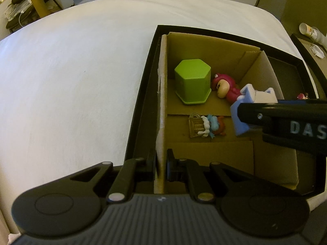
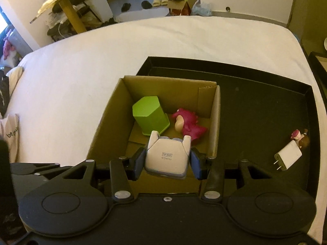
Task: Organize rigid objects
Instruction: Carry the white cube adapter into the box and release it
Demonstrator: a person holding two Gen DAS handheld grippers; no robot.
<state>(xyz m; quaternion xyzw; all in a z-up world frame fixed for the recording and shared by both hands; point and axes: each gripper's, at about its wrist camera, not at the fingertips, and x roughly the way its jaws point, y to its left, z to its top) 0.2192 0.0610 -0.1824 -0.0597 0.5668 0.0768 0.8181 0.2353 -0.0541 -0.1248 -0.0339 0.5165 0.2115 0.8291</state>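
1. While the left tongs (image 1: 161,163) are pinching the near wall of the cardboard box (image 1: 162,94) with their jaws closed on it, the right tongs (image 2: 166,159) are gripping a white-and-blue Pop Mart figure (image 2: 166,157) by its sides — base facing the camera — just above the box's near end.
2. Inside the box, a green hexagonal container (image 2: 150,117) is standing upright, with a pink bear figure (image 2: 189,125) lying just beside it and a small blue-haired figure (image 1: 206,125) lying nearer the front.
3. The box is sitting in a black tray (image 2: 265,102) on the white bed (image 2: 81,61); a white charger plug (image 2: 288,156) and a small doll figure (image 2: 300,137) are lying in the tray, well apart from the box.
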